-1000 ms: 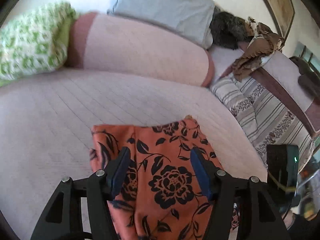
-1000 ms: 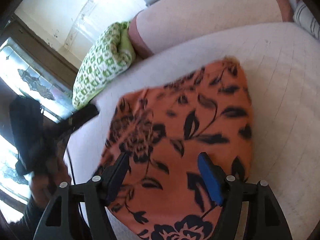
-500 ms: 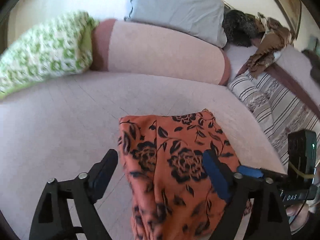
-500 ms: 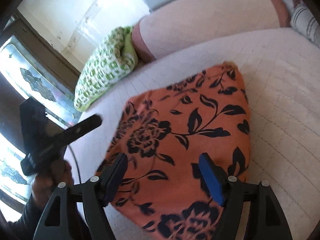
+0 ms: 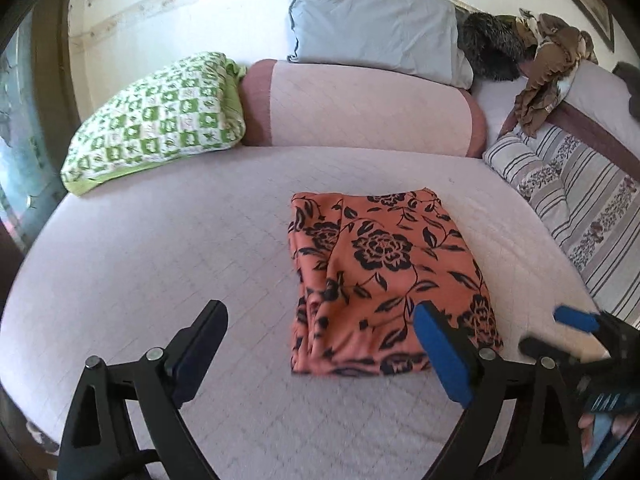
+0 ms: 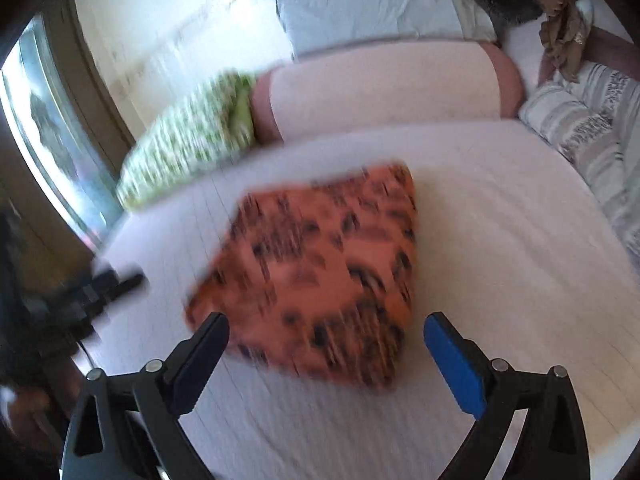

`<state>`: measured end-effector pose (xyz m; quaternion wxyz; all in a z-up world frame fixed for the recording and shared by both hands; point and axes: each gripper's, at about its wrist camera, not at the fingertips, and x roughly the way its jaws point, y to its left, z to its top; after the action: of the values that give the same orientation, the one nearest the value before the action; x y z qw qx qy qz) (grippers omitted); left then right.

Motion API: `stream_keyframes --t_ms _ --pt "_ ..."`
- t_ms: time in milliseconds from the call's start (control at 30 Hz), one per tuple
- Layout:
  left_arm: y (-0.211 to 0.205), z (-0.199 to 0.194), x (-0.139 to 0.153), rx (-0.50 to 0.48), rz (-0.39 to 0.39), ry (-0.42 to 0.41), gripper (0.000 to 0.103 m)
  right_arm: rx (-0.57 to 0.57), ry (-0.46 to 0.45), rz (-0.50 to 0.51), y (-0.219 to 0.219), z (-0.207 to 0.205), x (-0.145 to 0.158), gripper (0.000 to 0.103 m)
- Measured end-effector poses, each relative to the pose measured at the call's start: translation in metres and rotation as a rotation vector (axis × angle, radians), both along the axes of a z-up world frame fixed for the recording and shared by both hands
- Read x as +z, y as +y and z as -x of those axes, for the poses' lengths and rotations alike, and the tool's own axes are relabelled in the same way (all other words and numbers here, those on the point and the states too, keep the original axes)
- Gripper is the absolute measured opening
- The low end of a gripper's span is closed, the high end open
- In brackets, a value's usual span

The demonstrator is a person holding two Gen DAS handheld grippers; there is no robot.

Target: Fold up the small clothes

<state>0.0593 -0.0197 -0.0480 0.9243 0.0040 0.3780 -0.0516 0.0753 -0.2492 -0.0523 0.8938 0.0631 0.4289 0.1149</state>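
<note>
The orange flowered cloth lies folded into a rough rectangle on the pale quilted bed, a little right of the middle as my left camera sees it. Its near edge is a soft folded hem, and a few creases run down its left side. Nothing touches it; it lies flat on the bed by itself.

My left tongs hang above the bed with the fingers wide apart and nothing between them. The blue pad of the right-hand finger sits over the cloth's near right corner in the view, and the other finger is out over bare bed.

My right tongs are spread wide too, empty, hovering over the near edge of the cloth. That view is smeared with blur, so I can't make out the pattern's detail there. In the left camera those right tongs show at the right edge, beside the cloth.

Behind the cloth, a pink bolster runs across the head of the bed. A green checked pillow leans just left of it, touching its end. A pale blue pillow stands behind the bolster. To the right lies a striped cushion, and further back a heap of brown fabric.
</note>
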Motion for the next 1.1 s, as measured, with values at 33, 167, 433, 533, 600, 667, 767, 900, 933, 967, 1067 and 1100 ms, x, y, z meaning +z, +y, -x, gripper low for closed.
stream_keyframes --t_ms 33,167,433,533,600,667,767,900,933,967,1067,1100 --pt "0.0 0.006 0.001 0.006 -0.007 -0.003 0.094 0.009 0.016 0.037 0.002 0.007 -0.003 0.103" --pt "0.001 0.025 0.006 0.03 -0.008 -0.009 0.094 0.007 0.024 0.16 0.007 0.039 -0.008 0.103" --pt "0.009 0.057 0.036 0.046 0.056 -0.066 0.102 -0.023 -0.109 0.199 0.007 0.076 0.048 0.103" --pt "0.008 0.061 0.042 0.038 0.064 -0.075 0.102 -0.011 -0.109 0.195 0.012 0.079 0.055 0.103" --pt "0.006 0.061 0.043 0.042 0.058 -0.067 0.102 0.003 -0.097 0.206 0.017 0.079 0.053 0.103" --pt "0.004 0.061 0.042 0.052 0.036 -0.062 0.102 0.019 -0.086 0.219 0.024 0.081 0.05 0.103" --pt "0.0 0.062 0.042 0.073 -0.006 -0.077 0.102 0.028 -0.074 0.227 0.029 0.081 0.047 0.103" --pt "0.001 0.064 0.044 0.076 0.021 -0.096 0.102 0.018 -0.077 0.234 0.027 0.079 0.049 0.103" --pt "0.001 0.064 0.045 0.069 0.02 -0.102 0.102 0.015 -0.078 0.235 0.026 0.078 0.051 0.103" --pt "-0.001 0.065 0.046 0.062 0.015 -0.107 0.102 0.014 -0.083 0.234 0.026 0.078 0.054 0.103" --pt "-0.006 0.064 0.051 0.056 0.003 -0.114 0.102 0.018 -0.103 0.242 0.028 0.076 0.062 0.103" --pt "-0.008 0.063 0.053 0.052 0.003 -0.115 0.102 0.02 -0.107 0.247 0.029 0.075 0.064 0.103"
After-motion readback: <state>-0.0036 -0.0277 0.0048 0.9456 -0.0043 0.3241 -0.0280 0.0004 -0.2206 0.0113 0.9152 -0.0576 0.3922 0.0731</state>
